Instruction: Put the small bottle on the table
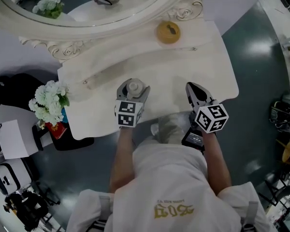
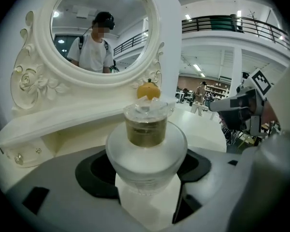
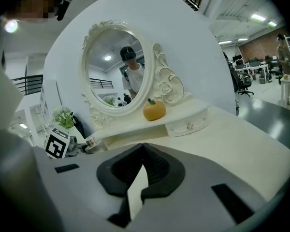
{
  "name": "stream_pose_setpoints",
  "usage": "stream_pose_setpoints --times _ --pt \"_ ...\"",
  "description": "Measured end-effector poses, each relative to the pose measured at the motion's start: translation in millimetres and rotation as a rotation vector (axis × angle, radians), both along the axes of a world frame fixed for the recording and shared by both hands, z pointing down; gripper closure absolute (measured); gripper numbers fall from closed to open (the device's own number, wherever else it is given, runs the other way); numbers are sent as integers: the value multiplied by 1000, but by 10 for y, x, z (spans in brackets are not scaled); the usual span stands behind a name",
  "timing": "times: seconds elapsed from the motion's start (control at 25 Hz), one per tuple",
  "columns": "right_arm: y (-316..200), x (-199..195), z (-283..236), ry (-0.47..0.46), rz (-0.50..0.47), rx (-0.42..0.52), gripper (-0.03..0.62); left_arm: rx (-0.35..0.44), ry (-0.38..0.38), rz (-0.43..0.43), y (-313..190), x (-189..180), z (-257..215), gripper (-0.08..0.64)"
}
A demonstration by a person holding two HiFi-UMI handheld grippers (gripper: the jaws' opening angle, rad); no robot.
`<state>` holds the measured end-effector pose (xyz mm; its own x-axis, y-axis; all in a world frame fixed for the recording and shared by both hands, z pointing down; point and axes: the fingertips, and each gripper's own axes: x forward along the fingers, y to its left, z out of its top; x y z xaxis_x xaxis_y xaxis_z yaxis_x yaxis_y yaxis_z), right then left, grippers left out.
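**Two grippers at the front edge of a dressing table, the left one carrying the small bottle**

Surface and room. A cream dressing table [image 1: 193,66] stands on a dark, glossy floor [image 1: 261,71] in a large open hall with a railed balcony. At its back edge rises an oval mirror [image 2: 101,33] in a carved white frame, above a low raised shelf. An orange, pumpkin-shaped ornament [image 1: 168,32] sits on that shelf, towards its right end. White flowers [image 1: 49,102] stand off the table's left edge.

Containers. The left gripper [image 1: 133,92] is over the table's front edge, left of centre, its jaws set wide and pressing on the small bottle [image 2: 146,151]. The bottle is upright, with a frosted round body, a gold collar and a clear cap. A shallow drawer [image 3: 188,125] with a small knob is closed in the shelf front. The right gripper [image 3: 143,166] hovers near the front-right corner, jaws together with nothing between them.

Hidden or unclear. The bottle's base is covered by the jaws, so whether it touches the tabletop cannot be told; its contents cannot be made out. The flowers' holder is mostly hidden by blooms. In the head view, the mirror is cut off by the top edge.
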<state>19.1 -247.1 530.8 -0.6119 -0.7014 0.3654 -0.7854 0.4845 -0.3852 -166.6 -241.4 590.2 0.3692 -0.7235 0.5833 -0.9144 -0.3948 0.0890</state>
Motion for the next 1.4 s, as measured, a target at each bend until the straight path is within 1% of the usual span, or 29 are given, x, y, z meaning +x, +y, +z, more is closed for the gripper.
stream_pose_setpoints --times 0.24,0.52,0.84,1.2,1.28,1.4 --pt "-147 40 175 4 11 -38 580 -28 -22 4 -155 7 249 213" --pt "-286 101 285 12 17 -67 580 -47 -44 -3 -281 3 399 213" --pt "-370 78 352 11 11 -84 580 -40 -60 -29 -371 -8 475 213" --pt "-348 51 376 9 1 -88 580 -19 -112 -11 -358 -11 542 212" --pt "-334 46 365 10 2 -84 580 -29 -107 -14 -350 -14 561 210" --pt "-316 38 327 13 3 -72 580 -56 -70 -28 -342 -15 591 193"
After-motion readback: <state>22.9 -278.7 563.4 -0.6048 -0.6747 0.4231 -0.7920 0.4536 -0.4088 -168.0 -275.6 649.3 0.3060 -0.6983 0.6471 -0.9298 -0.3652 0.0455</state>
